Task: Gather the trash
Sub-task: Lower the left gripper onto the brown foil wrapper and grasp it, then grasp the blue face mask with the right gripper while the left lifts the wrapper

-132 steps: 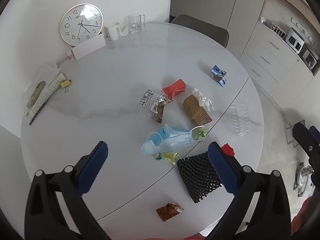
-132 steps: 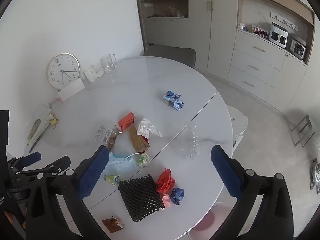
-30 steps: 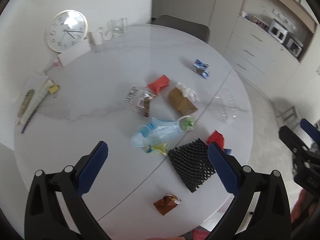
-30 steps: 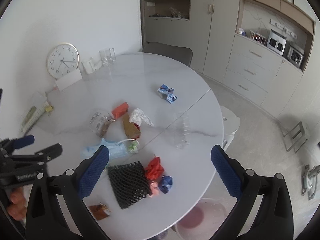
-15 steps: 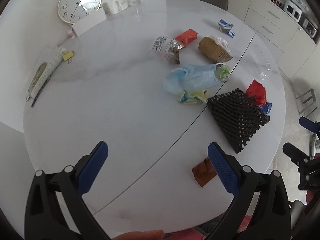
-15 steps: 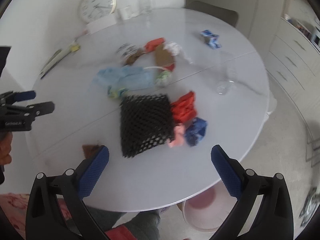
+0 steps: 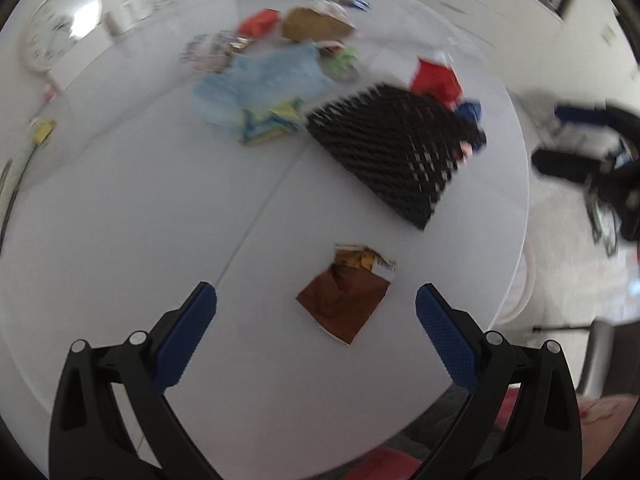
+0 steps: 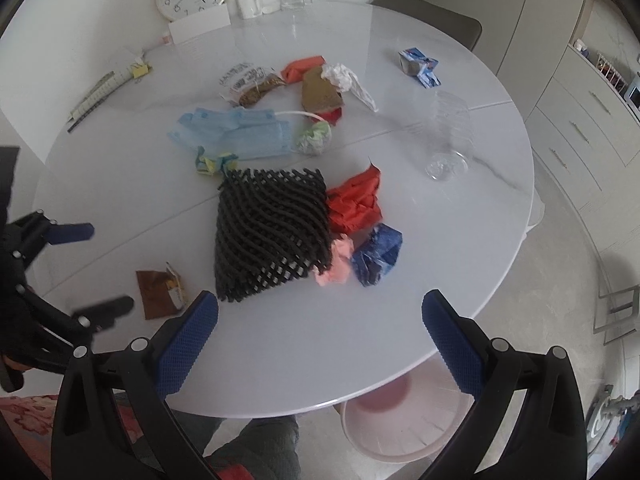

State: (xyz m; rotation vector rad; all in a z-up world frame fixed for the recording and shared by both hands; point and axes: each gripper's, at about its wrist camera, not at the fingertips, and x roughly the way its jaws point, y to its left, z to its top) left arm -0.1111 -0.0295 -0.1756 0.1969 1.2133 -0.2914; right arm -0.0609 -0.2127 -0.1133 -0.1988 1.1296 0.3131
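Near the tabletop's [image 8: 460,320] front edge lies a brown wrapper [image 7: 344,296], framed by the wide-open, empty left claw [image 7: 316,312]. Right claw [image 8: 320,320] gapes empty too. Black foam net [image 8: 272,236], blue mask [image 8: 236,138] and other scraps remain uncollected; pink bin [image 8: 404,420] below looks empty.

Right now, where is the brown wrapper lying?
The brown wrapper lies alone near the table's front edge, between the left gripper's open fingers, nearer than the black foam net.

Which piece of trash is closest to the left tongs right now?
The brown wrapper, lying alone near the table edge between the open left tongs; the rest sits farther off, beyond the black mesh.
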